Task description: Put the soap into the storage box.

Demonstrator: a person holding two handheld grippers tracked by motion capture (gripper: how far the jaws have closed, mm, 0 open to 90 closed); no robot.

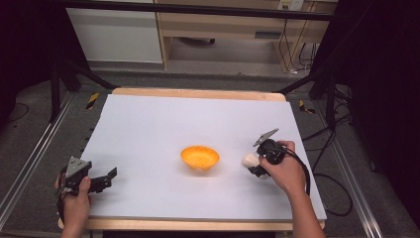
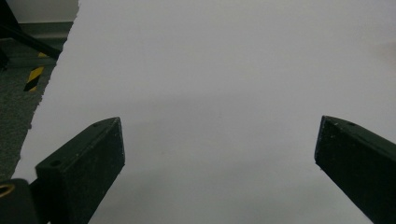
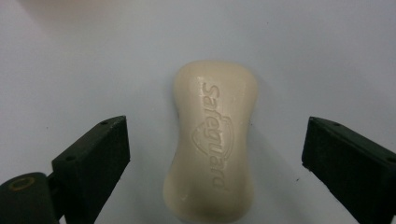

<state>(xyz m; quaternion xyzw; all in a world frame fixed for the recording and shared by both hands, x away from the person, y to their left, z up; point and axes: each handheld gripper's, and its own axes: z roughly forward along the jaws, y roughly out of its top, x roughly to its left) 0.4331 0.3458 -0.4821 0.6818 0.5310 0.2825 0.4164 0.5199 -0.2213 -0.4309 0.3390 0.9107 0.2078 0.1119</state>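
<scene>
A cream bar of soap [image 3: 212, 142] lies flat on the white bench [image 1: 148, 129], face up, framed between the two spread black fingers [image 3: 93, 163] of my right gripper [image 3: 212, 158], neither of which touches it. In the high view the bar sits just right of an orange bowl [image 1: 199, 157] at mid-bench, with the right gripper [image 1: 255, 166] tipped down over it and the person's hand [image 1: 285, 171] behind.

The word "Safeguard" is pressed into the bar's top face, running along its length, over an embossed shield-like emblem. I can read no other writing on the bench.

The risks, as I judge them: the bar is smooth, rounded and waisted, so if I close on its bulging ends or off-centre, it may squirt out from between the fingers and skate across the bench. The bar also lies slightly askew to the fingers, so one may meet it first and turn it. Squeezing hard could mark the soap. If it is meant for the bowl, that bowl looks light and could be knocked aside.

My left gripper [image 1: 101, 181] rests at the bench's near left corner, its fingers [image 2: 88, 163] wide apart and holding nothing, over bare white surface.
</scene>
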